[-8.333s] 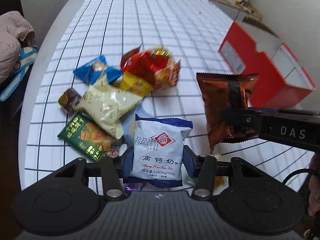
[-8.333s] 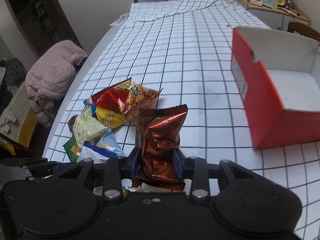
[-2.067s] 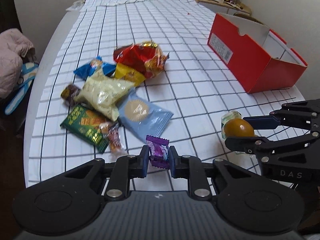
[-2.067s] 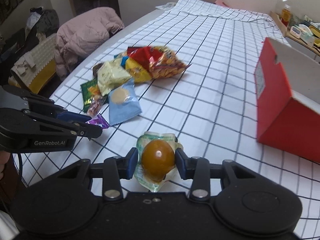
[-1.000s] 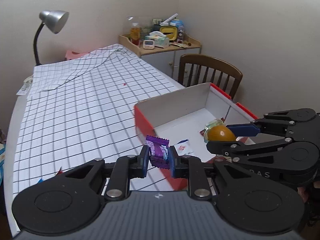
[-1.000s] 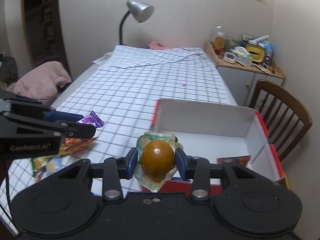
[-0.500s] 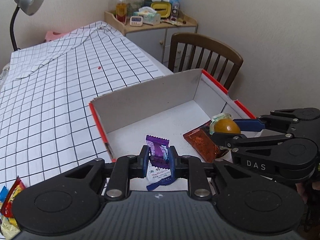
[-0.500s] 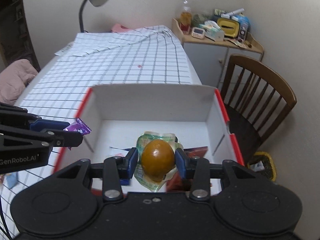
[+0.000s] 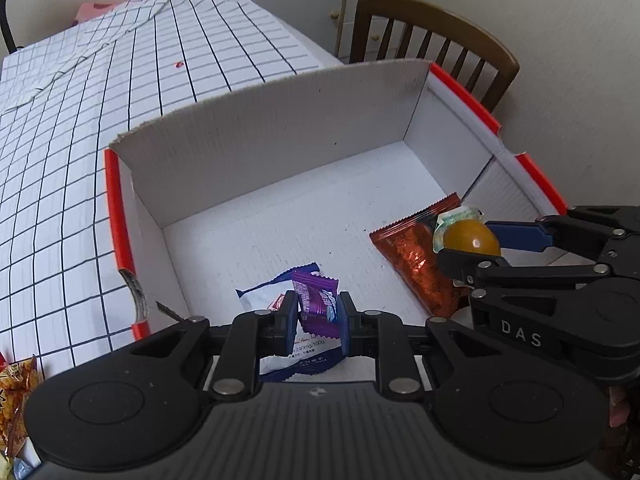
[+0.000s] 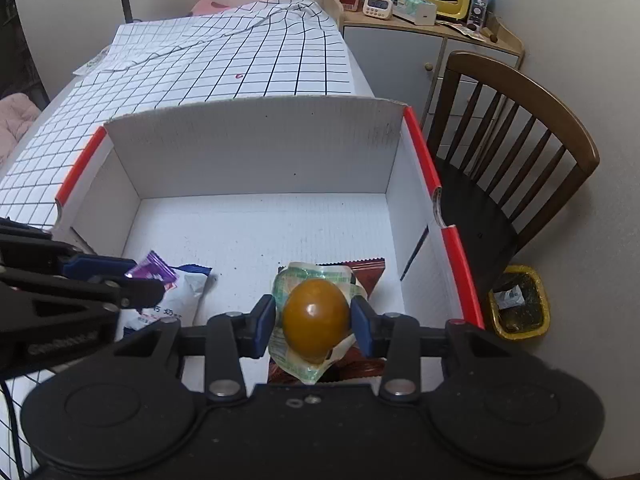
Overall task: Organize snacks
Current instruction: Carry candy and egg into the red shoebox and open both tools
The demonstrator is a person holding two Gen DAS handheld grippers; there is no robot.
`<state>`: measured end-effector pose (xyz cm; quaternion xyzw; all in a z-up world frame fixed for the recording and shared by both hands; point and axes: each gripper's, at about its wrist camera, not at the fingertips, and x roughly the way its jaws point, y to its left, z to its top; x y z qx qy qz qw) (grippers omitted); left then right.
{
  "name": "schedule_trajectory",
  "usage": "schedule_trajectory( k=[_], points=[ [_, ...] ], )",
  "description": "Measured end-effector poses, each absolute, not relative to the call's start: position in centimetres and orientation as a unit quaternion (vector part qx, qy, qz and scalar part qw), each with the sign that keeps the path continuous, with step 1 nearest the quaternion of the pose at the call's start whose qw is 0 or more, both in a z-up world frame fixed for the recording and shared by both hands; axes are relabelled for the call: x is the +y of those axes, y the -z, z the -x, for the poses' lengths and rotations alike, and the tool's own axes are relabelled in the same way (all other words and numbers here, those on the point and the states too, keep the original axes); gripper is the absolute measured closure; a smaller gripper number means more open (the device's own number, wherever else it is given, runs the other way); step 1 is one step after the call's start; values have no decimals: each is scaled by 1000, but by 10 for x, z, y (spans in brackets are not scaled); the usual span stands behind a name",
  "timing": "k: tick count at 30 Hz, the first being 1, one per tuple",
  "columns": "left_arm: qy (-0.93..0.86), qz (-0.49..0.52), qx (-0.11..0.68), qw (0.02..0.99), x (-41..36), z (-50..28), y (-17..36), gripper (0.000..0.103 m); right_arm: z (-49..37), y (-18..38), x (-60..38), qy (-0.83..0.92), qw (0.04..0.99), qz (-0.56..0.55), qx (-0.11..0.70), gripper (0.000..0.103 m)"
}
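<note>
The left gripper (image 9: pixel 318 316) is pinching a small purple candy (image 9: pixel 314 304) between its blue pads, jaws drawn in narrow on the wrapper, and is hanging over the near left part of the box (image 9: pixel 256 136), pointing steeply down into it. The right gripper (image 10: pixel 314 320) is clamping a brown egg (image 10: pixel 316 316) sealed in a clear, green-printed pouch, the pads pressing on either side of the egg, and is hanging over the near right part of the same box. In the left wrist view the right gripper (image 9: pixel 476 246) is reaching in from the right with the egg (image 9: pixel 470 238) at its tips; in the right wrist view the left gripper (image 10: pixel 136 280) is coming in from the left with the candy (image 10: pixel 154 268) showing at its tips. The box, white inside with red outer edges, is sitting open on a checked cloth (image 9: pixel 80 100). Two snacks are lying flat on its floor: a blue-and-white packet (image 9: pixel 276 304) under the candy and a brown foil packet (image 9: pixel 416 256) under the egg, apart from each other. A wooden chair (image 10: pixel 516 152) is standing just beside the box's right wall, and a yellow bin (image 10: pixel 518 304) is sitting on the floor near it. At the lower left edge of the left wrist view, a bit of an orange snack bag (image 9: pixel 16 376) is lying on the cloth outside the box.
</note>
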<state>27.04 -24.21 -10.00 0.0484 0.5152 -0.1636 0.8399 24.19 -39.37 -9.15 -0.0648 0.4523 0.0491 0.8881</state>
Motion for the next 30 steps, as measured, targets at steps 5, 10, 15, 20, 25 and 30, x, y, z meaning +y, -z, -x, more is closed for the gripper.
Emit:
schedule_trajectory(
  k=[5,10,15,20,25,30],
  points=[
    [154,-54,536,828,-246,-276,114,83,-244,96,-392,-49,885,72,458,63],
    [154,-52,545,822,-246,-278,121,83,-246,96,-393,-50,884,71,460,62],
    [152,-48,544,824,-244,-276,120,82,-246,95,-393,-58,884,59,461,61],
    [159,-40,543,823,-239,-274,115,80,-240,87,-389,-58,888,59,452,53],
    [171,-27,531,830,-231,-264,102,79,-228,75,-388,-61,894,48,442,49],
    [183,-7,517,836,-218,-253,87,73,-212,57,-386,-65,904,42,421,39]
  ],
)
